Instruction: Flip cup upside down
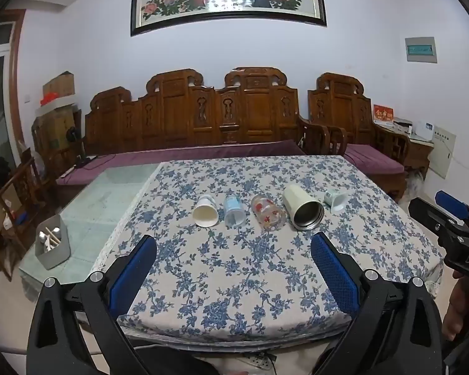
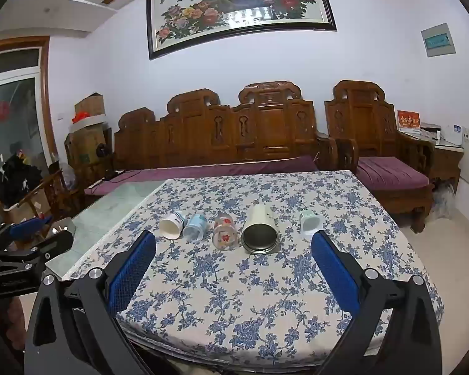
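Several cups lie on their sides in a row on the flowered tablecloth point(image 1: 234, 281), mouths toward me: a white paper cup point(image 1: 205, 211) point(image 2: 172, 225), a pale blue cup point(image 1: 234, 211) point(image 2: 194, 226), a clear glass with red flowers point(image 1: 268, 212) point(image 2: 224, 229), a cream steel tumbler point(image 1: 301, 207) point(image 2: 259, 229), and a small white plastic cup point(image 1: 336, 200) point(image 2: 310, 222). My left gripper point(image 1: 233, 247) is open and empty, near the table's front edge, short of the row. My right gripper point(image 2: 233, 245) is open and empty too, just short of the row.
A grey caddy with utensils point(image 1: 52, 243) stands on the bare glass part of the table point(image 1: 109, 206) at the left. A carved wooden sofa point(image 1: 203, 115) with purple cushions runs behind the table. The right gripper's body point(image 1: 453, 228) shows at the right edge of the left wrist view.
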